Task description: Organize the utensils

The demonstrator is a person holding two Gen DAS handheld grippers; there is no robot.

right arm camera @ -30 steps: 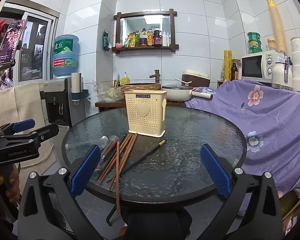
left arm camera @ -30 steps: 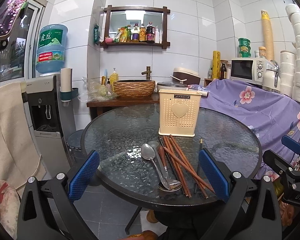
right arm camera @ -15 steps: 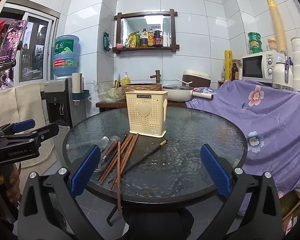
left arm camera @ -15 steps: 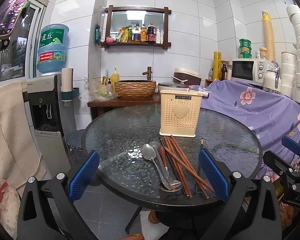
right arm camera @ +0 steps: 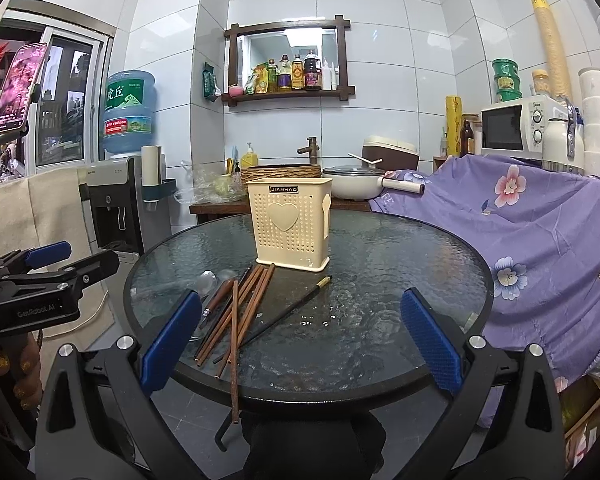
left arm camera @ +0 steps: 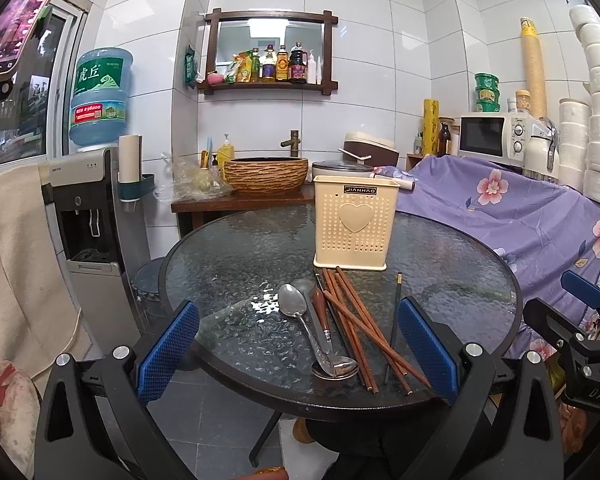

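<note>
A cream perforated utensil holder point(left arm camera: 354, 224) stands upright on the round glass table point(left arm camera: 236, 256); it also shows in the right wrist view point(right arm camera: 290, 224). In front of it lie metal spoons point(left arm camera: 306, 320), several brown chopsticks point(left arm camera: 360, 328) and one black chopstick point(left arm camera: 396, 320). In the right wrist view the brown chopsticks point(right arm camera: 240, 312) and the black chopstick point(right arm camera: 284, 312) lie left of centre. My left gripper point(left arm camera: 298, 352) is open and empty near the table's front edge. My right gripper point(right arm camera: 298, 344) is open and empty there too.
A purple flowered cloth point(left arm camera: 520, 216) covers furniture right of the table. A water dispenser point(left arm camera: 88, 208) stands at the left. A wooden counter with a woven basin point(left arm camera: 266, 174) is behind the table. One chopstick point(right arm camera: 234, 360) overhangs the table's front edge.
Both grippers have moved slightly; the view has shifted a little. The utensils and the holder have not moved.
</note>
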